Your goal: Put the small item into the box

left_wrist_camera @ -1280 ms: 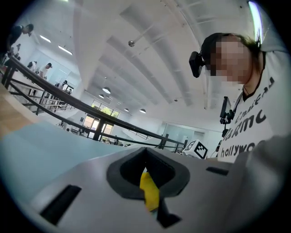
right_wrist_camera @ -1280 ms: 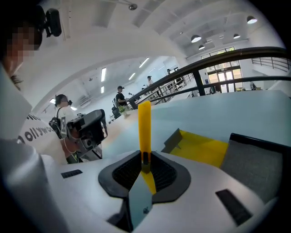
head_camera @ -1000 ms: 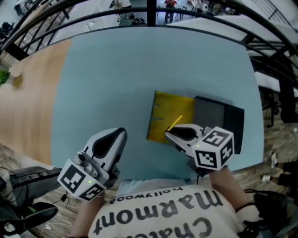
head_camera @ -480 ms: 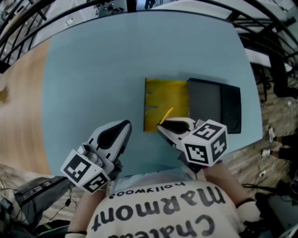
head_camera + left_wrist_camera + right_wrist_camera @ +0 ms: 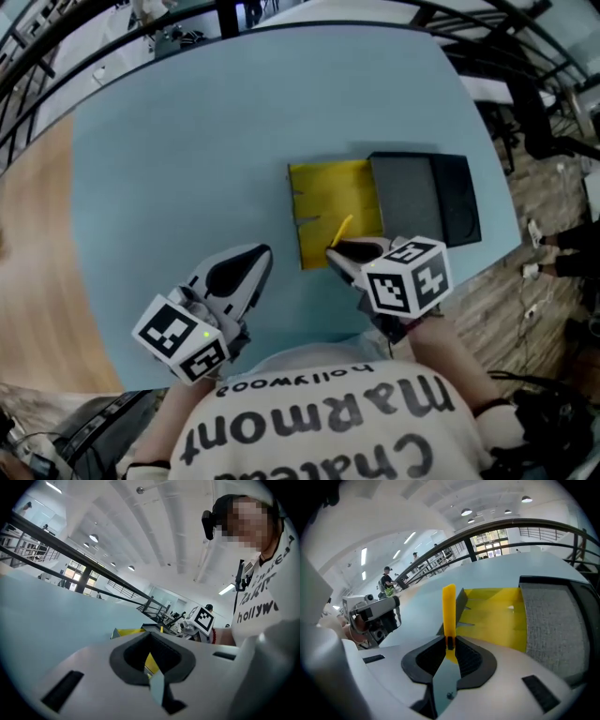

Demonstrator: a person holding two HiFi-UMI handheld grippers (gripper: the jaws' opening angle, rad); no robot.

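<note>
A thin yellow stick (image 5: 340, 230) (image 5: 449, 616) is pinched in my right gripper (image 5: 336, 251) (image 5: 450, 649), jaws shut on its lower end. It pokes up over the near edge of the yellow box (image 5: 336, 208) (image 5: 501, 616), whose inside shows cut tabs on the left wall. A black lid (image 5: 427, 199) with a grey foam pad (image 5: 555, 620) lies open to the box's right. My left gripper (image 5: 246, 265) (image 5: 153, 679) hovers to the left of the box, jaws shut and holding nothing.
The light blue table (image 5: 187, 150) reaches to a near edge below both grippers. Wooden floor (image 5: 37, 234) lies to the left, black railings (image 5: 56, 37) at the back. The person's white printed shirt (image 5: 319, 422) fills the bottom.
The head view has swung, so table and box have shifted in frame. The right gripper with the stick stays at the box's near edge; the left gripper holds its place.
</note>
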